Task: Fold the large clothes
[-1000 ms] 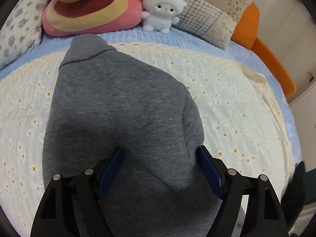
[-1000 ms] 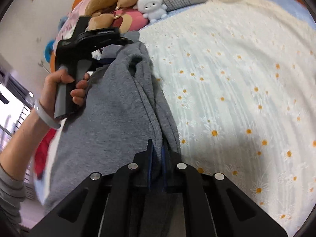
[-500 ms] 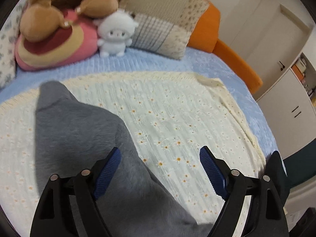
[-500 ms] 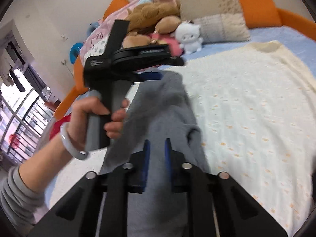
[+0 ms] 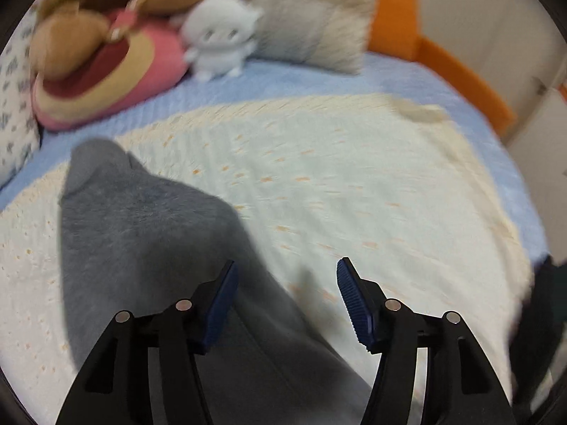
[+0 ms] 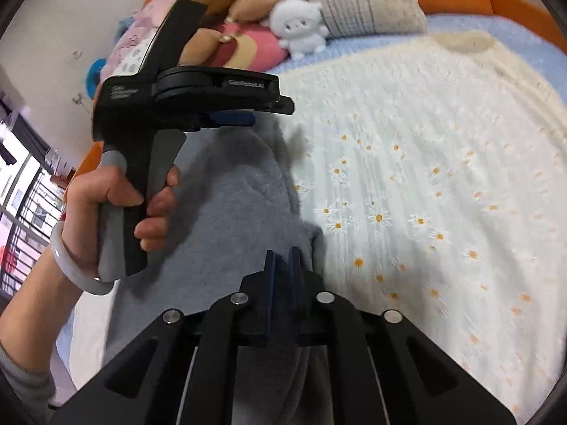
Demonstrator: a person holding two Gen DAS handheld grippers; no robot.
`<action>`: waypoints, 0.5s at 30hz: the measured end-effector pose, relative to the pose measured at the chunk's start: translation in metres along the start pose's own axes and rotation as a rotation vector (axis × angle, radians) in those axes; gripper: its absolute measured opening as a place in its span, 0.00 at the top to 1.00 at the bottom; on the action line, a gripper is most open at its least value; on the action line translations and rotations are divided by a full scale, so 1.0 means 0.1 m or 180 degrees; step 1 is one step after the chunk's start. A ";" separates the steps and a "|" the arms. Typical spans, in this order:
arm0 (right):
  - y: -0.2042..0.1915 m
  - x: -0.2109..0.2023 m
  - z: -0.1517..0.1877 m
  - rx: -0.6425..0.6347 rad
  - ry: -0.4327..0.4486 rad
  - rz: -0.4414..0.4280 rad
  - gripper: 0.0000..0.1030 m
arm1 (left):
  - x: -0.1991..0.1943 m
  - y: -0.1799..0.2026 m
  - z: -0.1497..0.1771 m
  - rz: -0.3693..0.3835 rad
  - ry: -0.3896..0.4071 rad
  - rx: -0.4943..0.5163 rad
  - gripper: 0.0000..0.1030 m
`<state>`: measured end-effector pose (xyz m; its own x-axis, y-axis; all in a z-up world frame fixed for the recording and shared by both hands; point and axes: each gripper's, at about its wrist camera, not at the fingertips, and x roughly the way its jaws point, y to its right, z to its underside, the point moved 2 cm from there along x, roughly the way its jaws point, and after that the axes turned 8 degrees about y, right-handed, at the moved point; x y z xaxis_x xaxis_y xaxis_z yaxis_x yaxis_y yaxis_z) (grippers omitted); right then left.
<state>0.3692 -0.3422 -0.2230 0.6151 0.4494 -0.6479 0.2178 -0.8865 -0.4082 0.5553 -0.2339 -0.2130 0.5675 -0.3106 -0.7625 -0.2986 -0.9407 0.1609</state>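
Observation:
A grey fleece garment [image 5: 141,233] lies folded lengthwise on the daisy-print blanket [image 5: 354,184] on the bed. My left gripper [image 5: 285,283] is open and empty, held above the garment's right edge. In the right wrist view the left gripper [image 6: 248,113] hovers over the far part of the garment [image 6: 241,205]. My right gripper [image 6: 282,265] has its jaws nearly closed over the garment's near edge; the grey cloth passes under them, and the grip itself is not clear.
Plush toys [image 5: 106,46], a white lamb toy [image 5: 219,42] and cushions [image 5: 312,39] line the head of the bed. An orange bed frame [image 5: 460,74] runs along the right. A window [image 6: 24,191] is at the left.
The left gripper has lifted off the garment and swung right, still open. The right gripper's jaws opened a little half a second ago and have now come closer together at the garment's near edge.

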 end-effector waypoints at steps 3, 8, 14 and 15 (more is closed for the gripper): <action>-0.19 -0.56 0.14 -0.0113 0.0177 -0.0181 0.89 | -0.79 0.24 0.22 0.0406 0.0320 0.0080 0.16; -0.53 -1.10 0.71 -0.0284 0.0146 -0.0297 0.79 | -1.57 0.33 1.24 0.1054 0.0061 -0.0195 0.09; -0.52 -0.99 1.35 -0.0256 -0.0283 -0.0162 0.79 | -1.87 0.38 2.36 0.1048 -0.0149 -0.0227 0.09; -0.50 -1.00 1.43 -0.0273 -0.0340 -0.0052 0.80 | -1.89 0.41 2.47 0.1108 -0.0191 -0.0222 0.09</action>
<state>0.1883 -0.3273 -0.2303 0.5277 0.4689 -0.7083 0.2938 -0.8831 -0.3657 0.2462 -0.1805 -0.2173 0.3945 -0.6074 -0.6895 -0.4117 -0.7877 0.4583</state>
